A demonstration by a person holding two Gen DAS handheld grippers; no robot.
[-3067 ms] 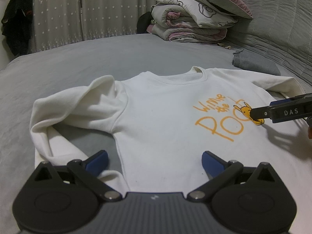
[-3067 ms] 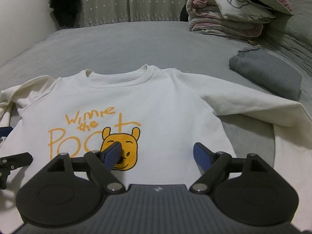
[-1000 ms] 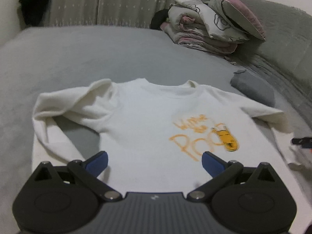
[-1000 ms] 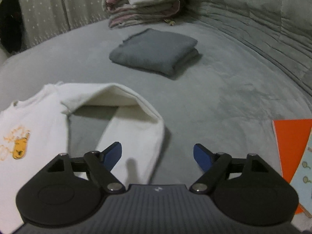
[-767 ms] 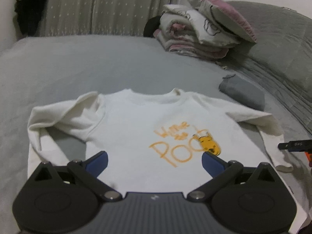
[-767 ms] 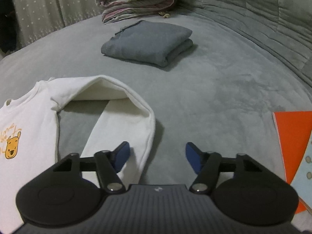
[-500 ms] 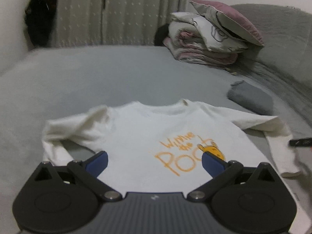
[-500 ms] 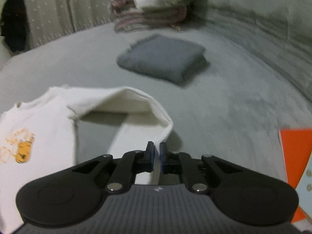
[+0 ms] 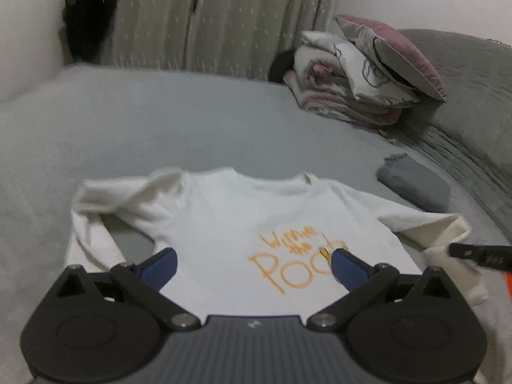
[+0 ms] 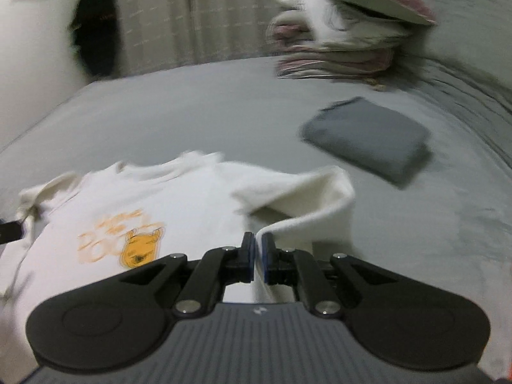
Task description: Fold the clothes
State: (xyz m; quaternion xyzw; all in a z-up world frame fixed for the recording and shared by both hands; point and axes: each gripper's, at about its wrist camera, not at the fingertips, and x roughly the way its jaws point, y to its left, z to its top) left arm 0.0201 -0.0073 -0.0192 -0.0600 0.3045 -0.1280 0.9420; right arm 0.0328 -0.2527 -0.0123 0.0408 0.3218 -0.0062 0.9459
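A white sweatshirt [image 9: 230,217] with an orange Pooh print lies face up on the grey bed [image 9: 96,134]. My left gripper [image 9: 252,265] hovers open over its lower hem, blue pads spread wide with nothing between them. In the right wrist view my right gripper [image 10: 257,256] is shut on the sweatshirt's right sleeve [image 10: 320,198] near the cuff. The sleeve is raised in a loop beside the sweatshirt's body [image 10: 153,198]. From the left wrist view, the right gripper [image 9: 473,254] shows as a dark bar at the right edge, by the sleeve [image 9: 428,224]. The other sleeve [image 9: 128,201] lies bent back at the left.
A folded grey garment [image 10: 368,137] lies on the bed to the right of the sweatshirt. Stacked quilts and a pillow [image 9: 361,76] sit at the back right by the grey headboard. Curtains and a dark hanging garment [image 9: 89,22] are behind. An orange edge [image 9: 507,283] shows at far right.
My right gripper went from open beside the sleeve to shut on it, then lifted it and swung left toward the sweatshirt's body. The left gripper stayed open and pulled back a little.
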